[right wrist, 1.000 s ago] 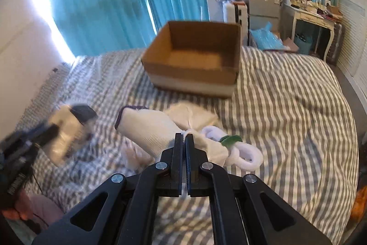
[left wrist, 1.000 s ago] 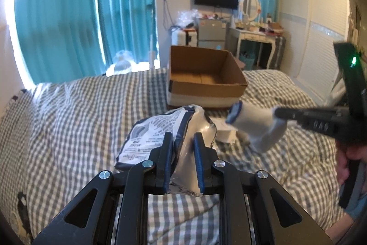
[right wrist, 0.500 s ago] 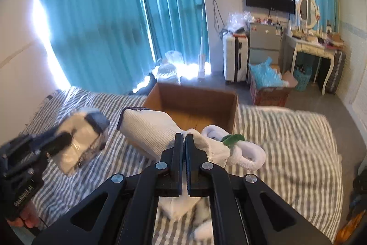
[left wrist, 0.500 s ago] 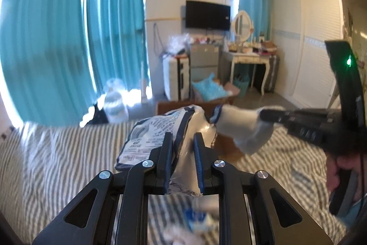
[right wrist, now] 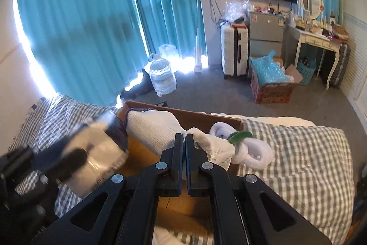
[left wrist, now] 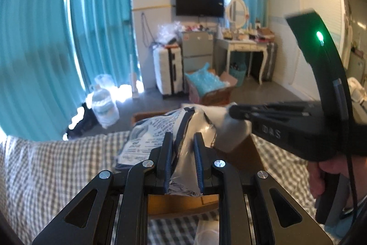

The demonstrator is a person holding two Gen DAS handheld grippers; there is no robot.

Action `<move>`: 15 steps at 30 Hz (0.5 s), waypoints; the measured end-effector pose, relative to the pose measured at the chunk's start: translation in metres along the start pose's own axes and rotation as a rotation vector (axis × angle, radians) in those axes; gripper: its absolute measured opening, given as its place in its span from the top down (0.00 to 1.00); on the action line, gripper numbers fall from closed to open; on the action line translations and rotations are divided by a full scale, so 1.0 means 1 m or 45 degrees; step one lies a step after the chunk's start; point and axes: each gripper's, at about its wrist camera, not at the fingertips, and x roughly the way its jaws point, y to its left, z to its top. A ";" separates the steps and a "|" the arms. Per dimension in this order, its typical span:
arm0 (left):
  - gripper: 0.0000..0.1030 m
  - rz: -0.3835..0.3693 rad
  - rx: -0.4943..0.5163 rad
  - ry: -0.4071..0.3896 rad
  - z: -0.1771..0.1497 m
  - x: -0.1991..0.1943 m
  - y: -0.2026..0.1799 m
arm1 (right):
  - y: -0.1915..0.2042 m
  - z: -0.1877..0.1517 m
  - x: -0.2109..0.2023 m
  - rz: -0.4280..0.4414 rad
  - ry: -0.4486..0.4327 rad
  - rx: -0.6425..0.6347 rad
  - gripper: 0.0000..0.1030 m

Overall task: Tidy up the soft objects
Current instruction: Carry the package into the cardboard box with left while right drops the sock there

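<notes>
Two tongs hung over the cardboard box (right wrist: 201, 117) on the checked bed (right wrist: 298, 153): left tongs (left wrist: 182, 153) pinching a printed plastic packet (left wrist: 151, 132), right tongs (right wrist: 184, 153) clamped on a white sock (right wrist: 156, 128).

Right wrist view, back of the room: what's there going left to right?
Teal curtains → water jug → white suitcase → small fridge → box of blue bags → white dressing table.
</notes>
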 end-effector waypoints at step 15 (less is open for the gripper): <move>0.60 0.034 0.072 -0.002 0.008 -0.030 -0.025 | -0.022 -0.001 -0.062 -0.068 -0.111 0.048 0.47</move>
